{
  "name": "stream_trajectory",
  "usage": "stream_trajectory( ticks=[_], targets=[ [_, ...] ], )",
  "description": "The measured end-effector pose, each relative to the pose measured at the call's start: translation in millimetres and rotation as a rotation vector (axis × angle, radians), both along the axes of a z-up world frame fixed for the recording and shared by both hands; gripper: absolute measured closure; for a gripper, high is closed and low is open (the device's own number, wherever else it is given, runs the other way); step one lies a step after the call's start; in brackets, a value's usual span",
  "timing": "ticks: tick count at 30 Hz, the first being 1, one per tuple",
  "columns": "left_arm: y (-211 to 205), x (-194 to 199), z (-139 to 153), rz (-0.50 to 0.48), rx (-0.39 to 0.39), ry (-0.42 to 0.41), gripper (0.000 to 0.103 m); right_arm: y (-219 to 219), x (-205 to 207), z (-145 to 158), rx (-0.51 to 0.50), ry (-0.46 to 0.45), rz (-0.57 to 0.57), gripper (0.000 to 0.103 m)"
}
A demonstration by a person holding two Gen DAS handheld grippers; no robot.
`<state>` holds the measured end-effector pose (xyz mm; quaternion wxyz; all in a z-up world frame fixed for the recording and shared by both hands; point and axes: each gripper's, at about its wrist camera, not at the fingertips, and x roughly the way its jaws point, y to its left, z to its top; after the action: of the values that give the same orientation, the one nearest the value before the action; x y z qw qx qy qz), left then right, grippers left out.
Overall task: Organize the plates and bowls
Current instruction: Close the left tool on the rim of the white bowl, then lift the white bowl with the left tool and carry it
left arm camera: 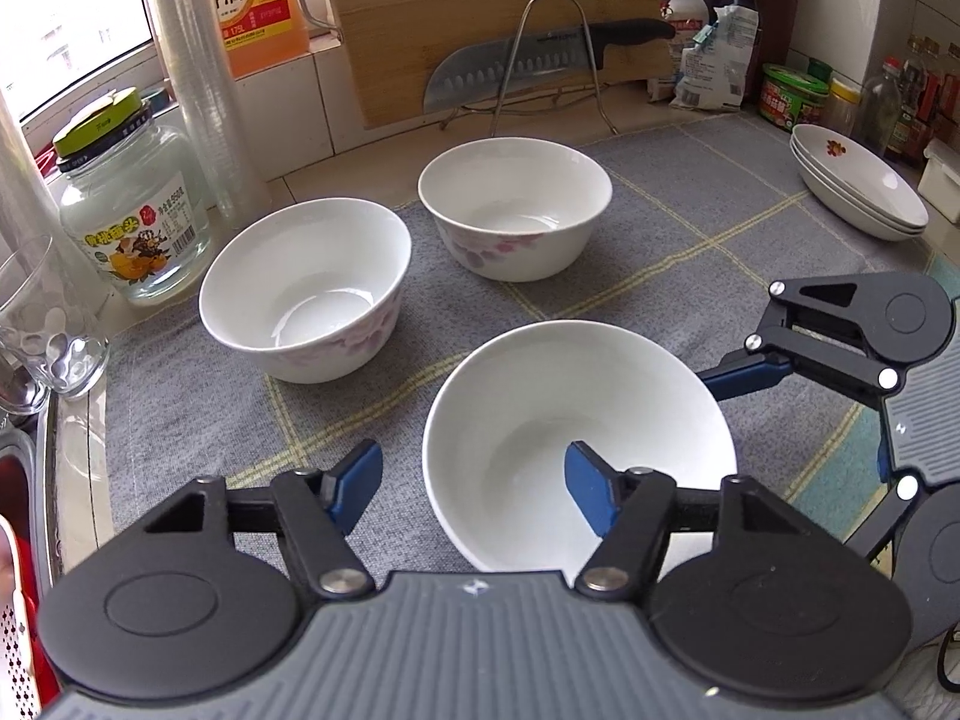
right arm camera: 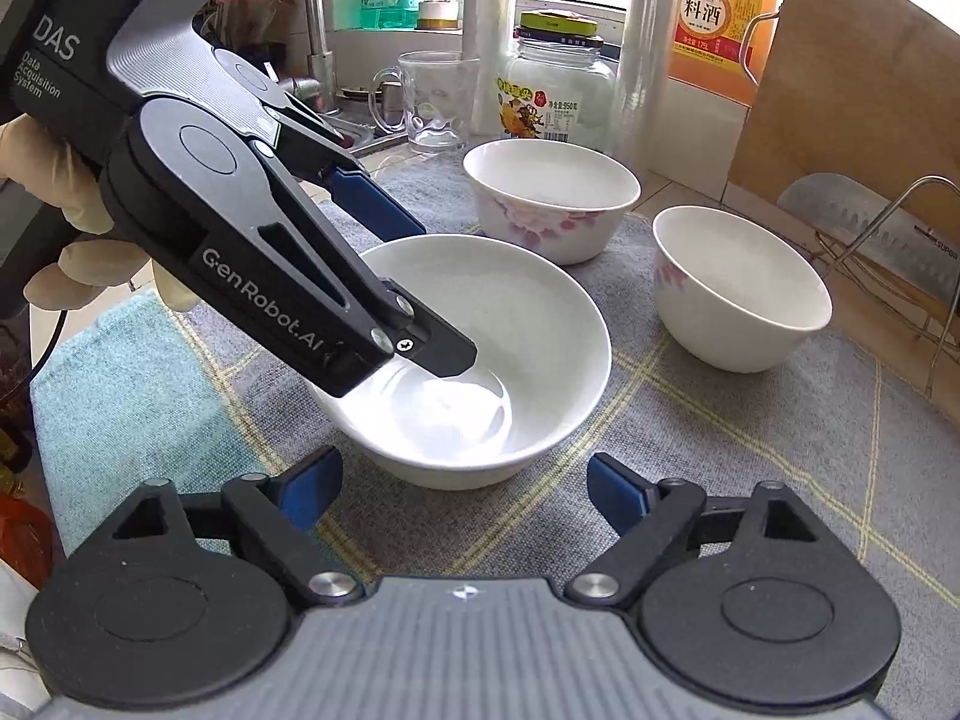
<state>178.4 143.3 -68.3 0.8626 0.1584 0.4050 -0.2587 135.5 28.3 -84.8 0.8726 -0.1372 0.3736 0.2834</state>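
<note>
A plain white bowl (left arm camera: 540, 420) (right arm camera: 528, 324) stands nearest on the grey checked mat (left arm camera: 660, 252). My left gripper (left arm camera: 474, 486) (right arm camera: 414, 282) straddles its left wall, one finger inside and one outside, and the pads stand clear of the wall. My right gripper (right arm camera: 468, 492) (left arm camera: 810, 414) is open just off the bowl's right side with nothing between its fingers. Two floral bowls (left arm camera: 306, 294) (left arm camera: 516, 204) sit farther back, also seen in the right wrist view (right arm camera: 552, 192) (right arm camera: 744, 288). A stack of shallow plates (left arm camera: 858, 186) rests at the far right.
A glass jar (left arm camera: 132, 210) and a glass mug (left arm camera: 42, 324) stand at the mat's left edge, beside the sink (left arm camera: 24, 480). A cutting board (left arm camera: 492, 12) and a cleaver on a wire rack (left arm camera: 522, 60) lean at the back. Bottles and condiment jars (left arm camera: 792, 96) crowd the back right.
</note>
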Motion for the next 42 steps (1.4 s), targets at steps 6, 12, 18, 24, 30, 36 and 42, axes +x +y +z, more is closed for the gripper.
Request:
stream_trajectory(
  ticks=[6,12,18,24,30,36,42],
  targets=[
    [-1.7,0.8,1.4,-0.020,-0.007,0.006,0.047,3.0,-1.6,8.3,0.004,-0.032,0.014,0.019],
    [-2.8,1.3,0.5,-0.026,-0.014,0.021,0.056,4.5,-1.5,9.0,-0.002,-0.040,0.020,0.021],
    [-2.7,1.0,1.0,-0.025,-0.016,0.023,0.056,4.5,-3.3,9.4,-0.001,-0.040,0.016,0.021],
    [-4.0,-2.0,4.4,-0.033,-0.016,0.024,0.056,5.0,-5.3,12.8,-0.008,-0.032,0.014,0.021],
    [-14.9,-5.5,9.3,-0.060,-0.017,0.016,0.056,-1.4,-8.8,18.8,-0.007,-0.030,0.004,0.021],
    [-36.8,-9.2,14.6,-0.111,-0.027,-0.001,0.056,-17.1,-15.3,23.9,-0.015,-0.033,-0.036,0.021],
    [-67.7,-10.2,15.1,-0.174,-0.033,-0.005,0.056,-41.9,-22.4,27.4,-0.025,-0.027,-0.094,0.021]
  ],
)
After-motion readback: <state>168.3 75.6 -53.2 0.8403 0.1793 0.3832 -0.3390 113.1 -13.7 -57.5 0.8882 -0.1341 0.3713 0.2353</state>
